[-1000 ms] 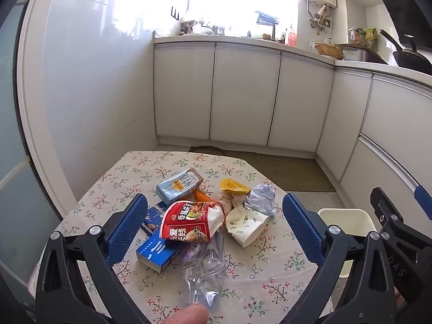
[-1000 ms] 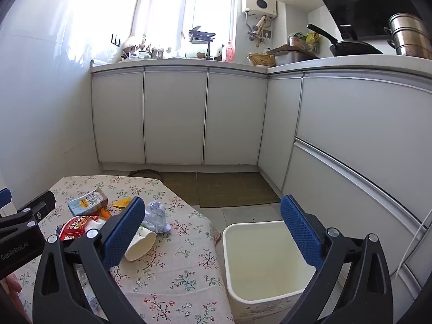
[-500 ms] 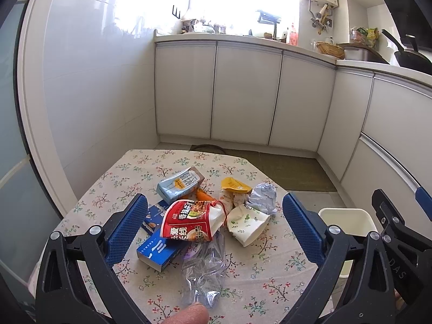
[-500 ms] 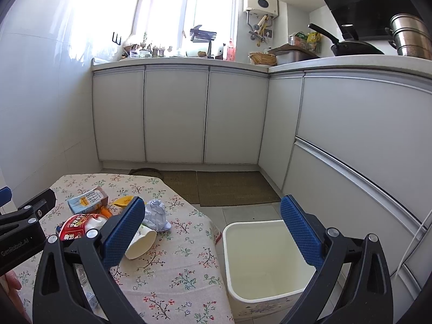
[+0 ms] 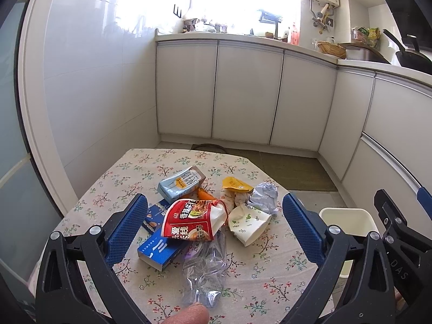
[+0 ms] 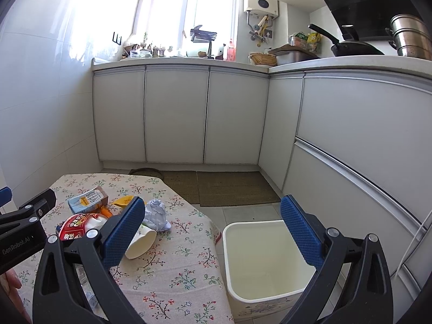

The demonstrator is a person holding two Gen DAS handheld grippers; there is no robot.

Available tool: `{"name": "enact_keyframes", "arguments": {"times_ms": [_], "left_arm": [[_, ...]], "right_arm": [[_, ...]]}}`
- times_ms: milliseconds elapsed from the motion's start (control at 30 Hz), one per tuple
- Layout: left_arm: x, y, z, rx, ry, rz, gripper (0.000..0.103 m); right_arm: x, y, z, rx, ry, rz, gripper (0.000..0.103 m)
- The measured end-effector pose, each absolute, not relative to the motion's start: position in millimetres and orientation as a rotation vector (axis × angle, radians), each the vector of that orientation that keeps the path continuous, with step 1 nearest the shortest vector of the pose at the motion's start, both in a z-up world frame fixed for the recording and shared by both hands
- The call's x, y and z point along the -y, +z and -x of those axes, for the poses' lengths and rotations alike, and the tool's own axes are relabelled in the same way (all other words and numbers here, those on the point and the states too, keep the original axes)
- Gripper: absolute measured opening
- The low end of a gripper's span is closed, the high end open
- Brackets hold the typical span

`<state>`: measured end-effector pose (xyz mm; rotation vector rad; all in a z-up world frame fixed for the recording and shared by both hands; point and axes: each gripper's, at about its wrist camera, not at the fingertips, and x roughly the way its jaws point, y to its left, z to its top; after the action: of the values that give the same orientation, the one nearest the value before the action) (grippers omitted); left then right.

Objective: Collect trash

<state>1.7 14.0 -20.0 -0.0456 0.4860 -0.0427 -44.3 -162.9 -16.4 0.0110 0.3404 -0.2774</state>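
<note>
On floral table: trash pile mid-surface, with red snack bag over blue box, milk carton behind, paper cup on side, crumpled paper, clear plastic bottle nearest; white bin on floor right of table; left gripper jaws apart above pile, holding nothing; right gripper jaws apart over table edge and bin

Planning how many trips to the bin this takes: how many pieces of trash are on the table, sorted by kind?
Cartons and boxes: 2 (light-blue milk carton, dark-blue box)
Cups: 2 (red noodle cup, white paper cup)
Wrappers: 3 (yellow packet, orange wrapper, clear plastic bag)
Crumpled paper: 1
Total: 8
</note>
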Motion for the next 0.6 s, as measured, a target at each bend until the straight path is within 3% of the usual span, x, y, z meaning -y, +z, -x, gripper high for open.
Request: {"name": "enact_keyframes", "arguments": {"times_ms": [600], "left_arm": [[-14.9, -20.8, -4.6, -0.507, -0.036, 0.045, 0.096]], "right_arm": [[164.3, -20.3, 42.7, -0.355, -0.277, -0.003, 0.097]]}}
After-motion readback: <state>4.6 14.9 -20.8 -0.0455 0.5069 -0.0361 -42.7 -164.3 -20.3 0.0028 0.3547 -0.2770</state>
